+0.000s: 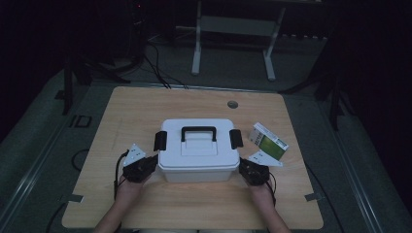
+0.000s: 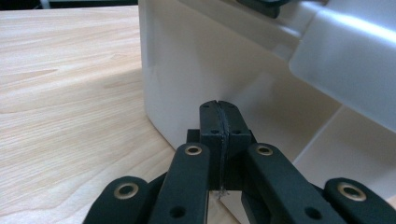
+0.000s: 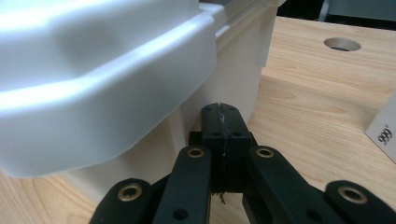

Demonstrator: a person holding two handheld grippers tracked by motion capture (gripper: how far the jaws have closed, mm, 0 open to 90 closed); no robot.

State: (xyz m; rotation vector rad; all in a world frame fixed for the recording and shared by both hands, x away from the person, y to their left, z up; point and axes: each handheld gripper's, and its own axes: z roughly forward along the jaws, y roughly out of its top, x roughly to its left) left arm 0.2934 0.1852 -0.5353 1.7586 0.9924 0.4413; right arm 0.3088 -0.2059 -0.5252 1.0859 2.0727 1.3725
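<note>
A white plastic storage box (image 1: 198, 149) with a black handle and two black side latches stands in the middle of the wooden table (image 1: 145, 107). My left gripper (image 1: 149, 165) is shut and empty, its tips close against the box's near left corner (image 2: 187, 70). My right gripper (image 1: 244, 168) is also shut with nothing in it, by the near right corner (image 3: 187, 116) under the lid's rim. In both gripper views the black jaws (image 2: 218, 116) (image 3: 220, 119) press together. A person's hands hold both tools from the near edge.
A small green and white carton (image 1: 268, 140) lies to the right of the box, close to my right gripper; its white corner (image 3: 385, 133) shows at the edge. A round cable hole (image 1: 232, 104) sits in the far tabletop. A white frame (image 1: 233, 36) stands behind the table.
</note>
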